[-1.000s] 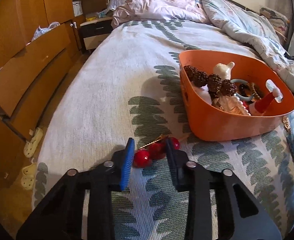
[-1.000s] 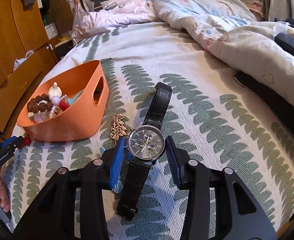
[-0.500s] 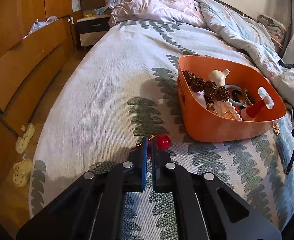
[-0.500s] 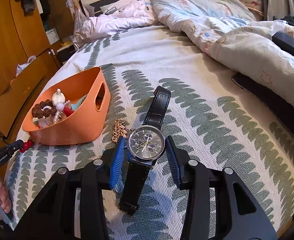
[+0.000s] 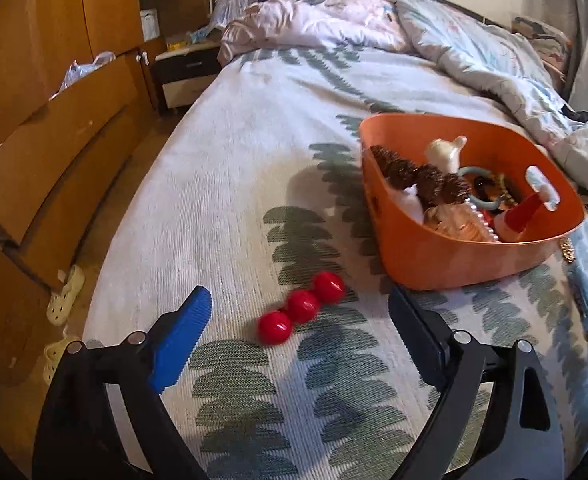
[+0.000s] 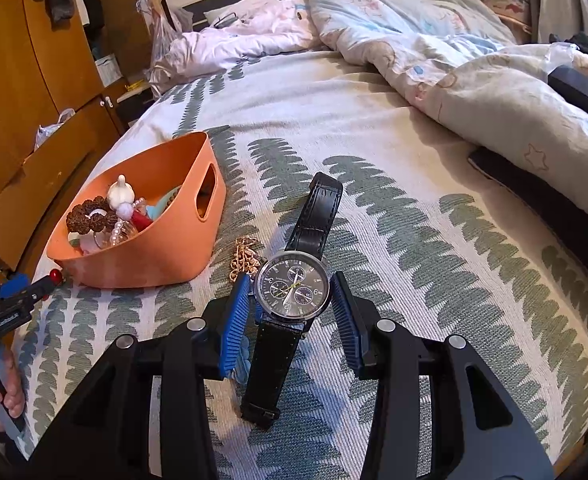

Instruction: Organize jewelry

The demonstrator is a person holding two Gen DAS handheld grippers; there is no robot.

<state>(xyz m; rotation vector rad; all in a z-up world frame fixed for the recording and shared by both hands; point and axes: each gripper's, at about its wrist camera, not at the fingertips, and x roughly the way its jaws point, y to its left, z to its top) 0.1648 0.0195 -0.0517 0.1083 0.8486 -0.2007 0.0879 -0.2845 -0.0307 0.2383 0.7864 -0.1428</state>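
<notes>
Bedroom scene, centred on an orange basket (image 5: 446, 256) standing on a bed (image 5: 230, 184) with a white cover printed in green leaf shapes.

Inside the basket: brown bead bracelet (image 5: 418, 178), cream figurine (image 5: 446, 152), pearls, a pale blue ring and a red piece, heaped together.

Just in front of the basket's near left corner, on the cover: a string of three red beads (image 5: 300, 306), lying loose, touching nothing but the cloth.

Left gripper (image 5: 300, 326) low over the cover in front of the basket, jaws opening wide, red beads between them but clear of both pads, released.

To the right of the basket, beside its handle slot: a gold chain piece (image 6: 244, 258) on the cover. Just past that, a black-strapped wristwatch (image 6: 294, 288) with a dark dial, strap stretched away up the bed.

Right gripper (image 6: 290, 314) at the watch, jaws partly apart either side of the case; left pad close against the case edge, right pad with a narrow gap, so not clenched on it.

Behind the basket: rumpled duvet (image 6: 434, 40) at the head of the bed. Left of the basket, off the bed: wooden wardrobe (image 5: 34, 60).
</notes>
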